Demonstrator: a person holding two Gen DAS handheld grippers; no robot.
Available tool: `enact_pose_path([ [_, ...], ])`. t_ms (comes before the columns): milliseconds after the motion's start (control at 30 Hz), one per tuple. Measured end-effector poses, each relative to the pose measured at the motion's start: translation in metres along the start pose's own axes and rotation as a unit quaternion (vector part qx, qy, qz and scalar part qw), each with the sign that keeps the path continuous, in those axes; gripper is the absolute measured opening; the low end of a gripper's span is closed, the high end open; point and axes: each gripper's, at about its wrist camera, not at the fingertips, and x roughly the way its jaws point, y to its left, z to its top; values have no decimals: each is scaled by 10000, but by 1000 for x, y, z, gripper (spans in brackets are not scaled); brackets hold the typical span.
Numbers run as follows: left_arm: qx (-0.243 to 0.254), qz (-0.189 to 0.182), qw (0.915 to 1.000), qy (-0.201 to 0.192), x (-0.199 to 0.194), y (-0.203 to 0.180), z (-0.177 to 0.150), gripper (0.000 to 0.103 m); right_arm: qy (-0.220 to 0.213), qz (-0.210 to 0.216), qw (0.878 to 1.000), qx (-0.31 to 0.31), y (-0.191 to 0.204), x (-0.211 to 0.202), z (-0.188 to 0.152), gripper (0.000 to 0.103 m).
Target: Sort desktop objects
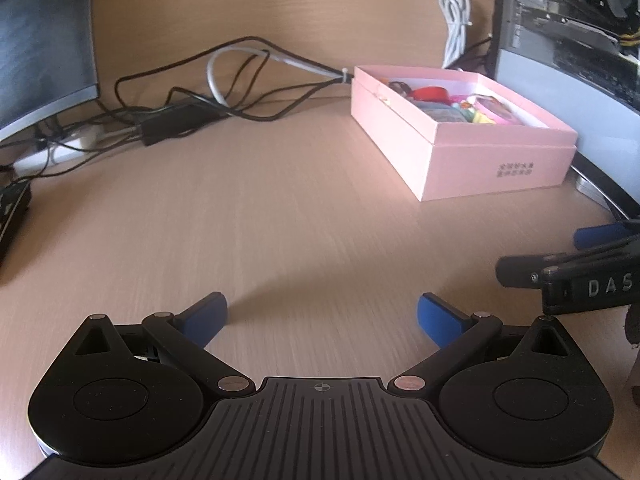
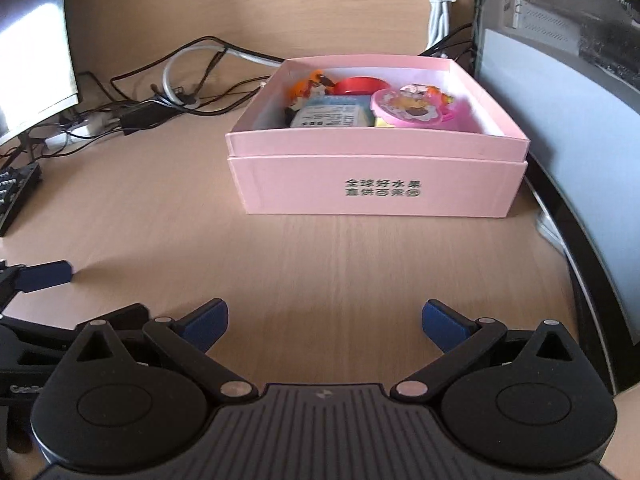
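So the open pink cardboard box [image 2: 376,184] sits on my pale wood-grain desk [image 2: 320,264], stuffed with small colourful trinkets [image 2: 408,106], right beside the grey computer case [image 2: 560,92]. A tangle of black and grey cables [image 1: 224,80] runs along the wooden back panel toward the monitor [image 1: 44,40]. My right gripper [image 2: 325,322] and left gripper [image 1: 322,318] are both spread wide, nothing in either.
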Motion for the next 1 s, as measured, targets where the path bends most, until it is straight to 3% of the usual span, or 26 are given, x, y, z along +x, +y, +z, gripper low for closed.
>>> enact_pose_path([
  [267, -326, 431, 9984, -141, 11, 3, 6, 103, -285, 151, 9989, -347, -11, 7, -1, 103],
  [400, -378, 468, 9981, -140, 10, 2, 6, 103, -556, -60, 9983, -135, -10, 12, -3, 103],
  [1000, -402, 491, 9979, -142, 10, 3, 5, 103, -561, -116, 9983, -77, -11, 15, 0, 103],
])
